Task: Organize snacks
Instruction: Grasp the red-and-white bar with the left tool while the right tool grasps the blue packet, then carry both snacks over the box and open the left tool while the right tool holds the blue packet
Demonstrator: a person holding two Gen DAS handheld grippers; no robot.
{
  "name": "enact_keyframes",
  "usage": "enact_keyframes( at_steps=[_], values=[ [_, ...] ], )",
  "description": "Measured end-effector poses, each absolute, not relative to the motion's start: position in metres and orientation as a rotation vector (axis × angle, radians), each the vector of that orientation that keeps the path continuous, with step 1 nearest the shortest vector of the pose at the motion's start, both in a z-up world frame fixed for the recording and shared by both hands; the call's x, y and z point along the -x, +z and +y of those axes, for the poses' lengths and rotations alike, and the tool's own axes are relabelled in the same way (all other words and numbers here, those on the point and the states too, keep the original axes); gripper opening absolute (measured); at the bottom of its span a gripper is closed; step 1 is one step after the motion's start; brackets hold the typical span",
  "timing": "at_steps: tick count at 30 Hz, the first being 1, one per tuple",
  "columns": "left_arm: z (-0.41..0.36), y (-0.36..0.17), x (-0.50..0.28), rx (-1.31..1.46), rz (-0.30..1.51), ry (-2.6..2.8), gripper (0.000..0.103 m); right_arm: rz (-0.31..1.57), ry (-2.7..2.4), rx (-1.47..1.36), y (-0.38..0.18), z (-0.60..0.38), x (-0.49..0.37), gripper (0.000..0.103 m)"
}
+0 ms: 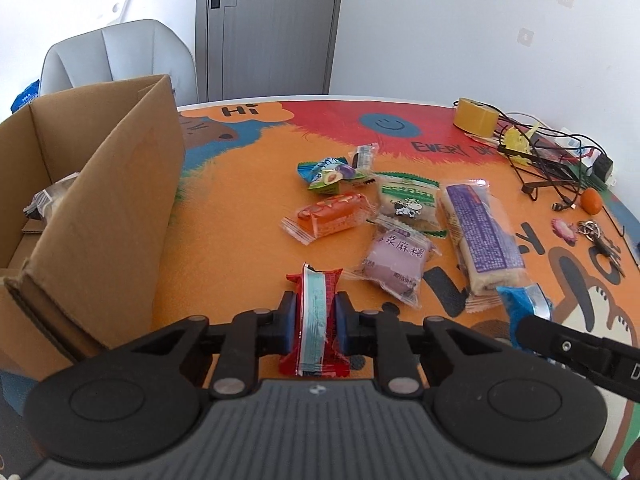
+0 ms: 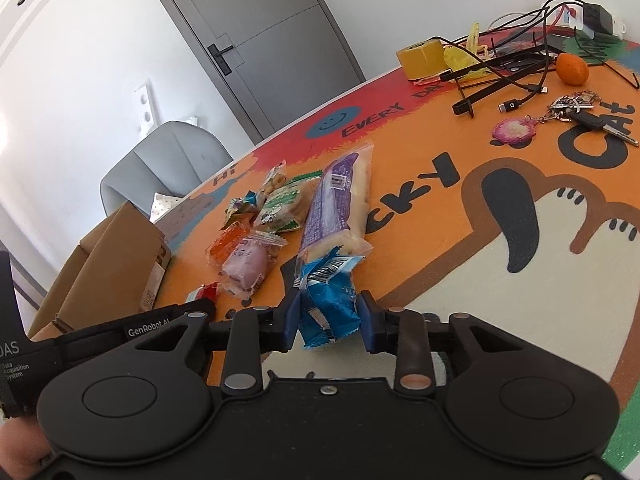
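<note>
Snacks pinched between both tongs: red packet [image 1: 314, 322] left [image 1: 316, 320], blue packet [image 2: 328, 304] right [image 2: 329, 316].

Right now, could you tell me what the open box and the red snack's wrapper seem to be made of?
The box looks like plain brown corrugated cardboard with a matte finish; fluting shows along its cut edge. The red snack wrapper, held in the left gripper, appears to be thin glossy plastic film, judging by its crinkles, sheen and serrated ends.
</note>
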State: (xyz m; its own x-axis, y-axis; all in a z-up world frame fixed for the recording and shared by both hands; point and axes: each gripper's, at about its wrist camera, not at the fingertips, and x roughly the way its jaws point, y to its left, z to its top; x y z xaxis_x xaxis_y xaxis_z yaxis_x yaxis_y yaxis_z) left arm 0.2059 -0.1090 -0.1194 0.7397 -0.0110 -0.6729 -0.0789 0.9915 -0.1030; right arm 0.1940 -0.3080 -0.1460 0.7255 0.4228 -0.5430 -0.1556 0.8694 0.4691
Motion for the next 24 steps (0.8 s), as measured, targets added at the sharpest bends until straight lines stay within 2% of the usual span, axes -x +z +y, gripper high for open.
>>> enact_keyframes(
  at_steps=[10,24],
  values=[
    [-0.106,-0.087,-0.183,0.160,0.654,0.006,0.019,0.632,0.365,-0.402,-0.125,-0.292,-0.185,0.031],
    [-0.061,-0.040,-0.143,0.229,0.517,0.060,0.019,0.510,0.451,-0.353,-0.077,-0.250,-0.174,0.031]
  ],
)
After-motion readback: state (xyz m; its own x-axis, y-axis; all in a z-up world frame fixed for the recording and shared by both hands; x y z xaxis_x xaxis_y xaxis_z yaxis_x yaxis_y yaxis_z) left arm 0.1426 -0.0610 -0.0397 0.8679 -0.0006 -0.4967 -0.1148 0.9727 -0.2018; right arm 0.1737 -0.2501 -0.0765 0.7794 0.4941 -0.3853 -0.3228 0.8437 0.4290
